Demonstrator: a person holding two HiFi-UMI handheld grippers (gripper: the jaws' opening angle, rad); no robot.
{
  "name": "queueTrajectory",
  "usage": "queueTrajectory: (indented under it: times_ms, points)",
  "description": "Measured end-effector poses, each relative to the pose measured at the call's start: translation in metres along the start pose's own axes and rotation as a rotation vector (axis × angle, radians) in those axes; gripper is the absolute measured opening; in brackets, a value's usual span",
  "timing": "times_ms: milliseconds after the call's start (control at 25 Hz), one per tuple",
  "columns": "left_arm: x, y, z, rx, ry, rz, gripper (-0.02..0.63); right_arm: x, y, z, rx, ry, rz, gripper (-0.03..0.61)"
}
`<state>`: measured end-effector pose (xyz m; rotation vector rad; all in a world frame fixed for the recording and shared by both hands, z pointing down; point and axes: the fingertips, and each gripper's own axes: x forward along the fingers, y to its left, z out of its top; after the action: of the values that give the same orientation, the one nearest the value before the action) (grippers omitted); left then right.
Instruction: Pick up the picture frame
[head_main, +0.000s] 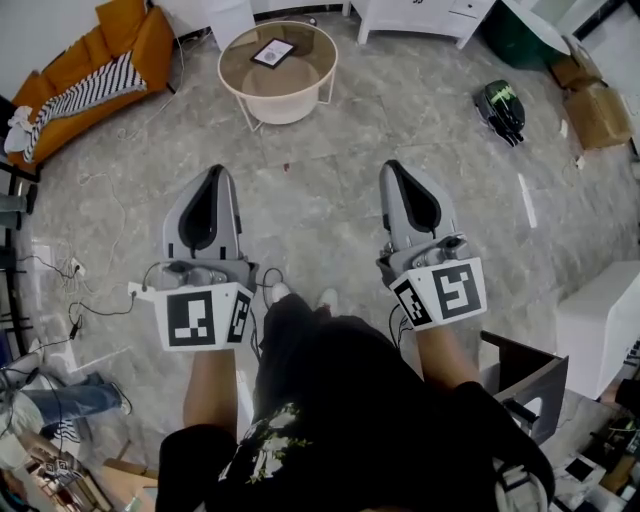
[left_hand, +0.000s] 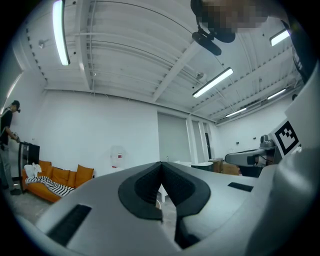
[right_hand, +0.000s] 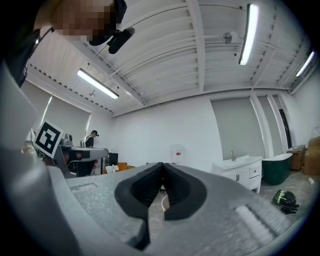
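A dark picture frame lies flat on a round glass-topped table far ahead, at the top of the head view. My left gripper and right gripper are held side by side over the grey floor, well short of the table. Both point level toward it. Each has its jaws shut with nothing between them, as the left gripper and the right gripper show in their own views. The frame itself shows in neither gripper view.
An orange sofa with a striped blanket stands at the top left. White cabinets line the far wall. A green and black helmet and cardboard boxes lie at the right. Cables trail on the floor at the left.
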<state>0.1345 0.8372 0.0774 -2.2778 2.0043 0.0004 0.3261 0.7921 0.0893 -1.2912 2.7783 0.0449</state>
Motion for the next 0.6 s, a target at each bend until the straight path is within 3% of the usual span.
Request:
queueTrajectory:
  times_ms: [280,600]
  points:
    - [0.009,-0.016,-0.012,0.002,0.015,-0.019,0.012,0.0,-0.009,-0.006,-0.001,-0.011,0.007,-0.005]
    - [0.06,-0.021,-0.014,-0.002,-0.004,-0.04,0.012,0.027,-0.053,-0.009,-0.006,-0.019,-0.033,-0.005]
